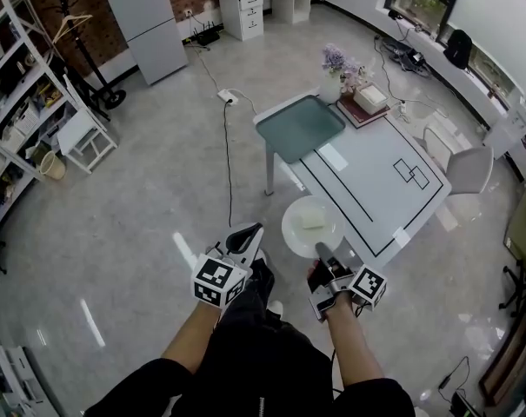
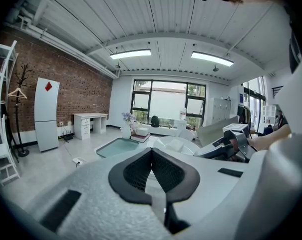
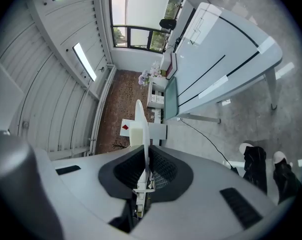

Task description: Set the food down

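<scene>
A white plate (image 1: 312, 226) with a pale block of food (image 1: 312, 220) on it hangs in the air just short of the near end of the white table (image 1: 376, 181). My right gripper (image 1: 322, 250) is shut on the plate's near rim. In the right gripper view the plate (image 3: 141, 126) stands edge-on between the pads of my right gripper (image 3: 147, 159), with the food (image 3: 135, 134) on its left face. My left gripper (image 1: 252, 230) is shut and empty, left of the plate. In the left gripper view, beyond my left gripper (image 2: 151, 150), the plate (image 2: 165, 144) shows.
A green panel (image 1: 299, 127) forms the table's far end, with a flower vase (image 1: 332, 76) and stacked books (image 1: 365, 104) beside it. A white chair (image 1: 467, 168) stands at the table's right. A cable (image 1: 228, 146) runs across the floor. Shelves (image 1: 19, 102) line the left wall.
</scene>
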`<action>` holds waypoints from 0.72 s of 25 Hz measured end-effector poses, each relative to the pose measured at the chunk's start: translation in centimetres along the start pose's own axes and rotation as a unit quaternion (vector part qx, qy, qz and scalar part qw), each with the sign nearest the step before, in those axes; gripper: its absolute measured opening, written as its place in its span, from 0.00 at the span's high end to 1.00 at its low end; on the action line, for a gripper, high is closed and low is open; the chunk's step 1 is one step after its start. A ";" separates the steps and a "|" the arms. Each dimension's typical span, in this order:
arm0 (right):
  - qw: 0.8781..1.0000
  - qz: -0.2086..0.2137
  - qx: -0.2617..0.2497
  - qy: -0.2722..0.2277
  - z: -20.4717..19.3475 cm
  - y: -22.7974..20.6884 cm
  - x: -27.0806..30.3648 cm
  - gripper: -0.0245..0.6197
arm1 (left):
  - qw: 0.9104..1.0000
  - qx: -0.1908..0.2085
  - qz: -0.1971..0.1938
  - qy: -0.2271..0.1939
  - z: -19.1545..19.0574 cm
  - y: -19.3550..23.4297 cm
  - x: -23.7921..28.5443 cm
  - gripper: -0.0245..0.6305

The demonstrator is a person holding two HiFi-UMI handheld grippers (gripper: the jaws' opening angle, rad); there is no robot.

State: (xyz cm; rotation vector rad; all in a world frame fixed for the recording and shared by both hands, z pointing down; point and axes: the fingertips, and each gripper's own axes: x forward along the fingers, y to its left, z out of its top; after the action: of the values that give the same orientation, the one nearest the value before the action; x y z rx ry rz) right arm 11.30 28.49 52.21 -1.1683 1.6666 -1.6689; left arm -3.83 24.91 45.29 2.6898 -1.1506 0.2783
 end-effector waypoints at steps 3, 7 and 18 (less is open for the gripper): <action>1.000 -0.003 0.004 0.000 0.6 -0.3 1.0 0.92 | 1.000 -0.004 -0.003 0.004 -0.2 0.8 1.1 0.95; 1.000 -0.011 0.004 0.003 1.5 -0.6 2.9 0.92 | 1.000 -0.011 -0.006 0.006 0.0 2.3 2.9 0.95; 0.999 -0.033 0.006 0.011 5.8 0.0 11.1 0.92 | 0.999 -0.029 -0.014 0.020 1.1 9.1 9.8 0.95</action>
State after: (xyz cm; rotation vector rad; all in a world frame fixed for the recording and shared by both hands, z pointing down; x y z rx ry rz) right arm 10.51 16.11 54.00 -1.2151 1.6452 -1.7367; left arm -3.74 11.71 47.67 2.6354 -1.0905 0.2877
